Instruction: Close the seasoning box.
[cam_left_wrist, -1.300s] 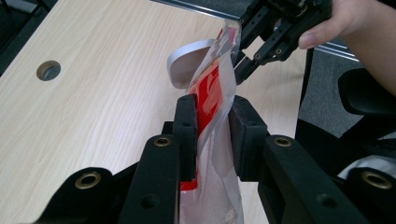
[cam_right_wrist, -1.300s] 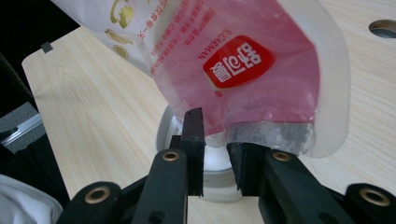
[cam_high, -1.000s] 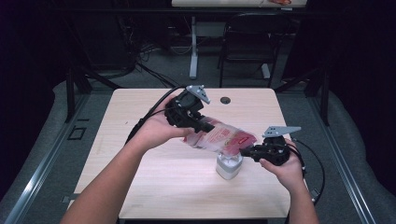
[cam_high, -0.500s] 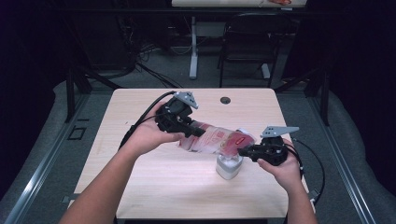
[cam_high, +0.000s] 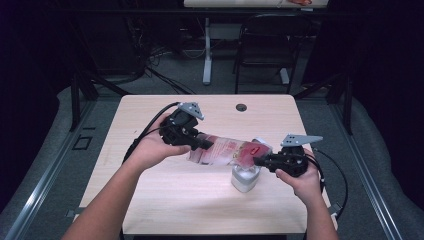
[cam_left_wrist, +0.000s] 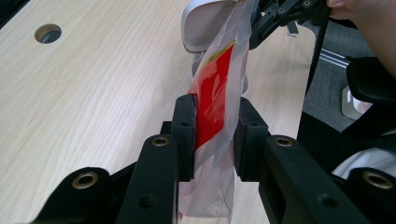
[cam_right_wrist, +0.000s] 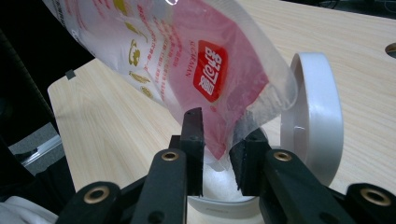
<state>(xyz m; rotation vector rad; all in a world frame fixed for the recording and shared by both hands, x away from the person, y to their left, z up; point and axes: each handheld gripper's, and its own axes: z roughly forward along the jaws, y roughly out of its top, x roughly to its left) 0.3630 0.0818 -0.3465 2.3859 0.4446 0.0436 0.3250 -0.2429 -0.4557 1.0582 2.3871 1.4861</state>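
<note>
High view: both claws grip bag (cam_high: 227, 150) over jar (cam_high: 245, 178).

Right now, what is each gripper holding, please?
Left gripper: shut on the plastic bag.
Right gripper: shut on the same bag's mouth, over the white container.

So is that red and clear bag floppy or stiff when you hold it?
Probably floppy: the bag hangs between the left gripper and the right gripper, and its thin film creases at the corner over the white jar. It looks slick and shiny, so it might slip. White powder inside likely shifts and sags it.
</note>
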